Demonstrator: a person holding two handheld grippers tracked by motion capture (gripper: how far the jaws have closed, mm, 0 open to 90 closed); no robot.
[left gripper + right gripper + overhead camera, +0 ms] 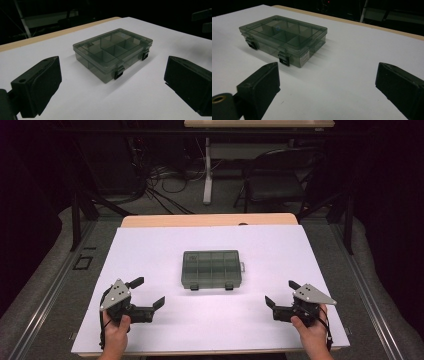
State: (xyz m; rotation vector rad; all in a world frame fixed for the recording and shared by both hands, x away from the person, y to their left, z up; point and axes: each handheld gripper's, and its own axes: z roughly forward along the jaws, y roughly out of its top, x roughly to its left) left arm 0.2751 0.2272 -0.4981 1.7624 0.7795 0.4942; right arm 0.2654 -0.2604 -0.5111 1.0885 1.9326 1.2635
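A smoky grey clear plastic compartment box point(212, 269) lies flat in the middle of the white table top point(150, 245), lid closed, two black latches on its near side. My left gripper point(148, 293) rests at the near left, open, nothing between its jaws. My right gripper point(281, 292) rests at the near right, open and empty too. The box point(113, 52) lies ahead of my left gripper point(112, 85) in the left gripper view. In the right gripper view the box point(284, 37) is ahead and to the left of my right gripper point(329, 87).
The white sheet covers a wooden table whose far edge point(210, 220) shows. Beyond it stand a dark folding chair point(280, 175), a desk leg point(207, 170) and floor cables point(160, 190). Black frame posts flank the table.
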